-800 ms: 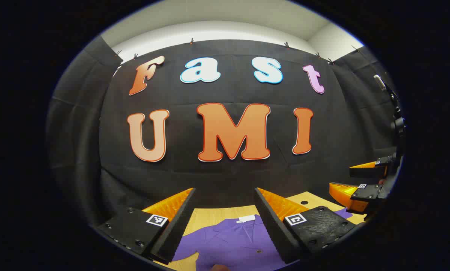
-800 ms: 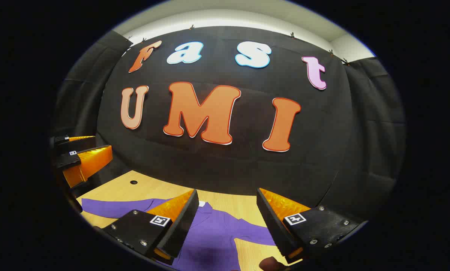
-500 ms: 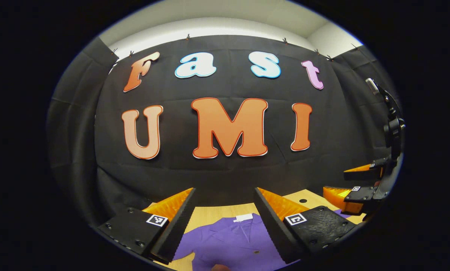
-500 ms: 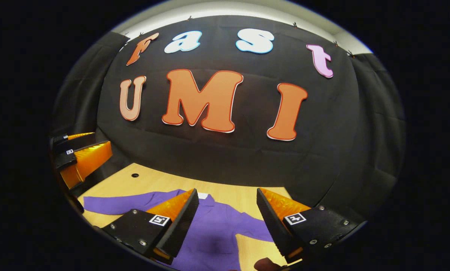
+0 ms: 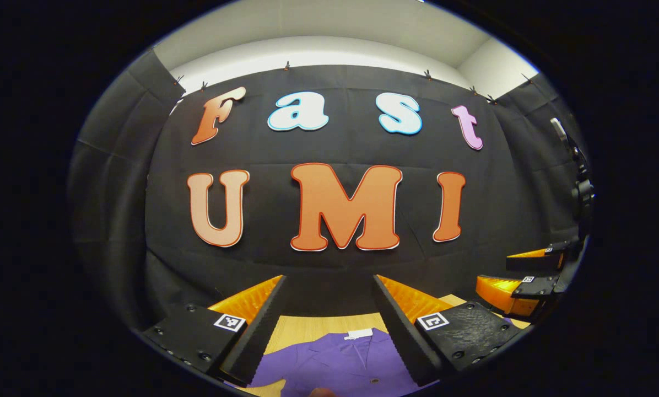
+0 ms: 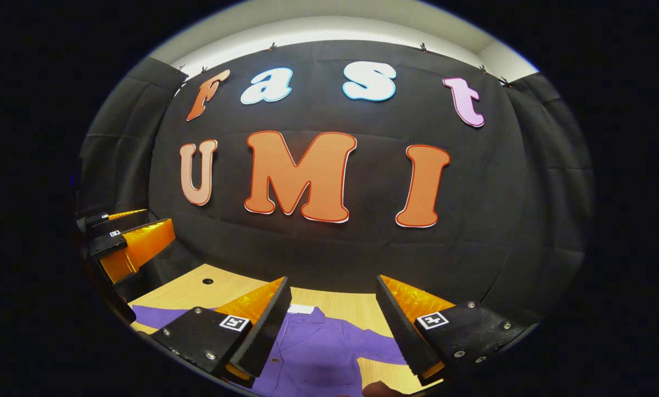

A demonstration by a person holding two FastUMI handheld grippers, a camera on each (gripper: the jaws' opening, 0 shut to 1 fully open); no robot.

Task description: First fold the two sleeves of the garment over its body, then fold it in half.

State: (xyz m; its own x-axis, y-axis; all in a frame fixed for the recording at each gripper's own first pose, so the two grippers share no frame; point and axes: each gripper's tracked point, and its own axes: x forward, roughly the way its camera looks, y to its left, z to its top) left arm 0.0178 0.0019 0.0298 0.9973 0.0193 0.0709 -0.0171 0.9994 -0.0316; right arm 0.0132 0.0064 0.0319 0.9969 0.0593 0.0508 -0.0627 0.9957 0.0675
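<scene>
Nothing is folded yet, by the look of it — the purple garment [image 6: 318, 353] lies flat on the wooden surface [image 6: 197, 289], collar toward its far edge, both sleeves spread outward. The left gripper [image 5: 327, 325] and right gripper [image 6: 332, 325] hover above it, jaws apart and empty. Both sleeve folds and the halving remain — no containers here.
</scene>
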